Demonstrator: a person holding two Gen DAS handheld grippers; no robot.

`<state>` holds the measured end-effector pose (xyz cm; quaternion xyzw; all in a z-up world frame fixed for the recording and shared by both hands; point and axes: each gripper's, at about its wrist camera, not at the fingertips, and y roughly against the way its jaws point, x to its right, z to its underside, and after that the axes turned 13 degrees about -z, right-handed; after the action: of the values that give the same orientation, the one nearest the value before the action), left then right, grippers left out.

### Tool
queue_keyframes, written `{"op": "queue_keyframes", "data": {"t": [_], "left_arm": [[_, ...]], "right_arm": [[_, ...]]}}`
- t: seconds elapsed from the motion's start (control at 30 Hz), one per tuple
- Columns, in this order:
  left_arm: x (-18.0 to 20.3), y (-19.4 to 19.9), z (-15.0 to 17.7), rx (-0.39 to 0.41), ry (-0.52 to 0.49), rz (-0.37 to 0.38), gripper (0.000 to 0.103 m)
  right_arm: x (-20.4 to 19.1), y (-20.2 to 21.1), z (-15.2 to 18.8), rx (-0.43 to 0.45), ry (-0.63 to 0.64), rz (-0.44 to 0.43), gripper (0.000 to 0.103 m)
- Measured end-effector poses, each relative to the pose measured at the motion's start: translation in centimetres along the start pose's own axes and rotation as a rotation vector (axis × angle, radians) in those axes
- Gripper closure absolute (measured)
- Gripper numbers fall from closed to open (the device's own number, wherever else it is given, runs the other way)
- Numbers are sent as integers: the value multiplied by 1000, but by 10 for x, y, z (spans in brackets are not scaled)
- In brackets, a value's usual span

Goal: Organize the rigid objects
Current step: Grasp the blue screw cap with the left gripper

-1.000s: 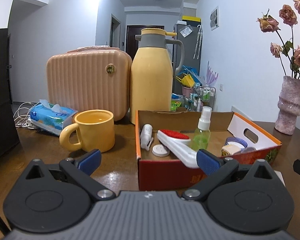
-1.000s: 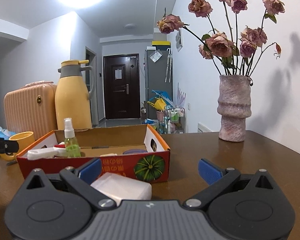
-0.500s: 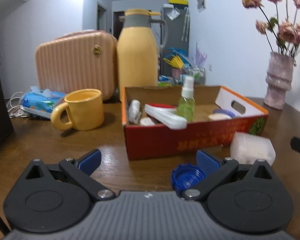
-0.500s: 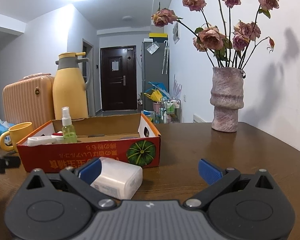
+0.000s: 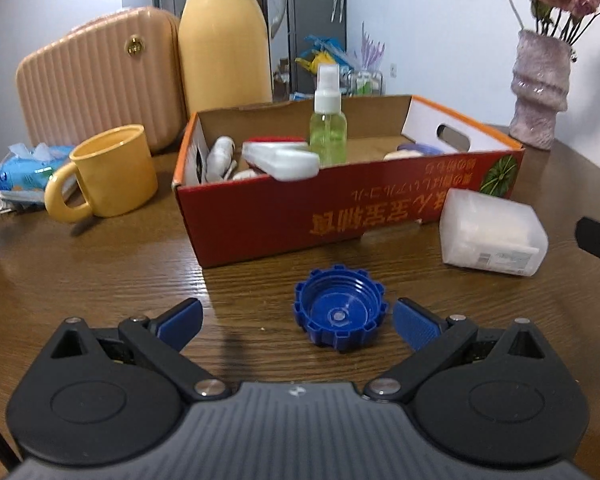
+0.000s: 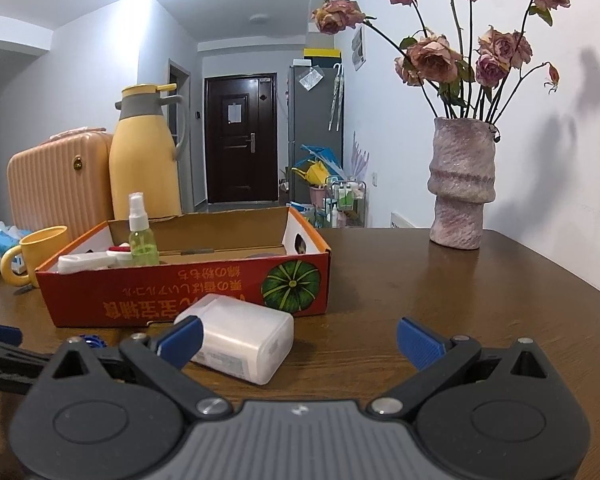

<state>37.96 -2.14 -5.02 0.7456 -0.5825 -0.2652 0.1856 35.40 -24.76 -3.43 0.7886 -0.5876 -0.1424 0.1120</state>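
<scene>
A blue ridged cap [image 5: 339,312] lies open side up on the wooden table, between the fingers of my open left gripper [image 5: 298,318], nearer the right finger. A red cardboard box [image 5: 340,204] behind it holds a green spray bottle [image 5: 327,128], a white lint brush [image 5: 280,158] and other small items. A translucent white plastic case [image 5: 492,234] lies by the box's front right corner. It also shows in the right wrist view [image 6: 240,338], just ahead of the left finger of my open, empty right gripper [image 6: 298,340]. The box [image 6: 180,284] stands behind it.
A yellow mug [image 5: 108,170], a tissue pack [image 5: 28,168], a peach case [image 5: 96,80] and a yellow thermos [image 5: 224,36] stand left of and behind the box. A pink vase [image 6: 460,184] with dried roses stands at the far right by the wall.
My left gripper has pulled back and tilted down, bringing the blue cap between its fingers. My right gripper has drawn back slightly, so the white case shows more fully. Both stay open.
</scene>
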Motion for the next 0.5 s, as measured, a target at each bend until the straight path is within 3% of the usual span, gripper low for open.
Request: {"op": "queue_keyframes", "data": {"t": [0.37, 0.43, 0.5], "left_arm": [[22, -13, -4, -30, -35, -13, 1], [24, -13, -4, -27, -43, -9, 5], [24, -14, -3, -39, -42, 4, 19]], "right_arm": [[0, -4, 1, -17, -1, 1, 0], [0, -5, 2, -21, -1, 1, 0], [0, -5, 2, -24, -1, 2, 0]]}}
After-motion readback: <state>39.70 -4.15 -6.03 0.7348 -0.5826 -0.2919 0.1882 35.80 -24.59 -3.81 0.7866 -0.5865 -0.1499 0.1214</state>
